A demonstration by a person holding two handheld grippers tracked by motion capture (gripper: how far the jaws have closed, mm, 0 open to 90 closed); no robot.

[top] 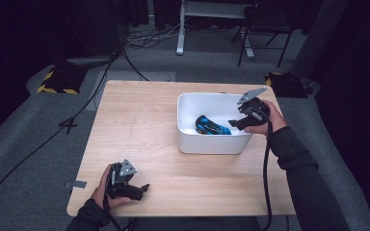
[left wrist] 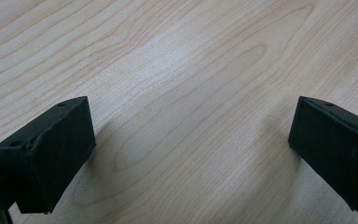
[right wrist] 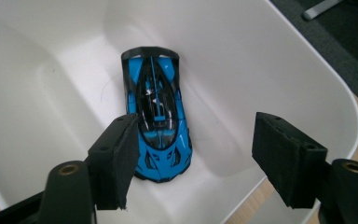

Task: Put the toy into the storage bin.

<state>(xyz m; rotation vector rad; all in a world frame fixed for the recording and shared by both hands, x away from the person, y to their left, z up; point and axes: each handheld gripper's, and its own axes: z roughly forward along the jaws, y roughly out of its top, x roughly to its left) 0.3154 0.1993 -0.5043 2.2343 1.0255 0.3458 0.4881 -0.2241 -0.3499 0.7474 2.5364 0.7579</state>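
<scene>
So right now my right gripper [top: 235,123] is hanging over the right end of the white tub [top: 188,142], tipped down into it. Its jaws are spread apart with nothing pinched between them; from the right gripper view [right wrist: 193,161] the gap between the two pads is just bare tub floor, and the pads aren't touching anything.

The little blue toy car [right wrist: 156,114] sits flat on the bottom of the tub, on its wheels, roof up. In the right gripper view its nose end pokes out just beside one black pad, partly hidden behind it, but it isn't inside the gap. From above, the car [top: 212,127] lies toward the middle-right of the tub floor, a bit diagonal, close under my jaw tips.

My left gripper [top: 142,188] is parked down at the near left corner of the wooden table [top: 139,130], well apart from the tub. Its jaws are wide open too; the left gripper view [left wrist: 191,144] has plain wood grain between the two pads, and they look to be resting right on or just above the tabletop, can't tell which.
</scene>
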